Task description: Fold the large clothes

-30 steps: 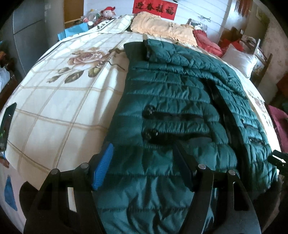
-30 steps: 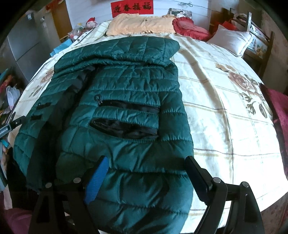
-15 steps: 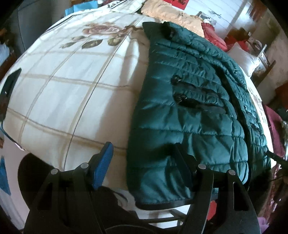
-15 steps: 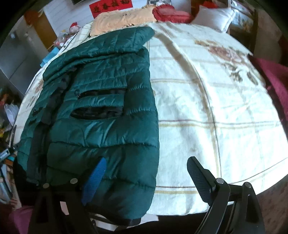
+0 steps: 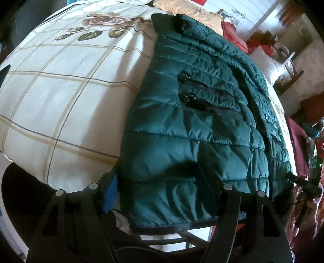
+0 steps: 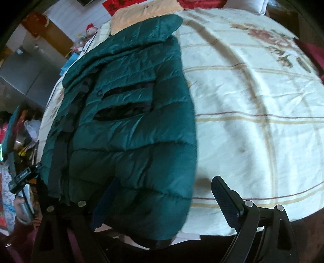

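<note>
A dark green quilted puffer jacket (image 5: pixel 192 125) lies lengthwise on a cream checked bedsheet (image 5: pixel 60 91); its hem hangs over the bed's near edge. It also shows in the right wrist view (image 6: pixel 131 131). My left gripper (image 5: pixel 160 192) is open with its jaws astride the jacket's hem corner; the blue pad sits at the left edge, the black finger lies over the fabric. My right gripper (image 6: pixel 162 202) is open at the jacket's other hem corner, the blue pad half behind the fabric, the black finger (image 6: pixel 224 198) over bare sheet.
The sheet (image 6: pixel 253 101) has rose prints. An orange folded blanket (image 6: pixel 145 14), red cushions (image 5: pixel 232 36) and a white pillow (image 5: pixel 267 66) lie at the bed's far end. Grey cabinets (image 6: pixel 30 72) and clutter stand at the left.
Both grippers have dropped lower and pulled back to the bed's near edge, at the jacket's hem corners. The jacket itself lies as before. Both stay open.
</note>
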{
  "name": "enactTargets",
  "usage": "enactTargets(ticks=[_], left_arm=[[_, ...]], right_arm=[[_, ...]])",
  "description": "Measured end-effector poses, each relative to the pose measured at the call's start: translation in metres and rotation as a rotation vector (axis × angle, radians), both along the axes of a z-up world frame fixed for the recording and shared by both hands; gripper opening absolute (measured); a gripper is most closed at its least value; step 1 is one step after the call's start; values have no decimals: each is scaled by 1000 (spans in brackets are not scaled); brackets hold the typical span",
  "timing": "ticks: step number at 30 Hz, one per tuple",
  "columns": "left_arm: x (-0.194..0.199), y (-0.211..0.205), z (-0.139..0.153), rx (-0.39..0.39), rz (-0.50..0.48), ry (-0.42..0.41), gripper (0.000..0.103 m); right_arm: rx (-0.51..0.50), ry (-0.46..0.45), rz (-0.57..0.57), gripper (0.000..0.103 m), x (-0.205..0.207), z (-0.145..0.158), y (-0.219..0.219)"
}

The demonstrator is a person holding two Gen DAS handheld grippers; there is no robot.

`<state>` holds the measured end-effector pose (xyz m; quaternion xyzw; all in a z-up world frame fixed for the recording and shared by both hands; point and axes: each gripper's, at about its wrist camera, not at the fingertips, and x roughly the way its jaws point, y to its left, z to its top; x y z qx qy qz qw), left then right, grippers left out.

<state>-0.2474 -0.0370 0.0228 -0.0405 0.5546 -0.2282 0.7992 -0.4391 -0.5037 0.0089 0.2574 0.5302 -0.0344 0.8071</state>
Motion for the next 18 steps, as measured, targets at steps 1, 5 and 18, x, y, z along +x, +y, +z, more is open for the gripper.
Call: enactTargets(ticks=[1, 5, 18], left_arm=[[1, -1, 0, 1, -4, 2, 70], [2, 2, 0, -13, -18, 5, 70], [-2, -12, -1, 63, -83, -25, 76]], right_arm=[[-13, -8, 7, 93, 1, 1, 3], [10, -26, 49, 93, 7, 0, 13], [3, -35, 95, 89, 19, 0, 16]])
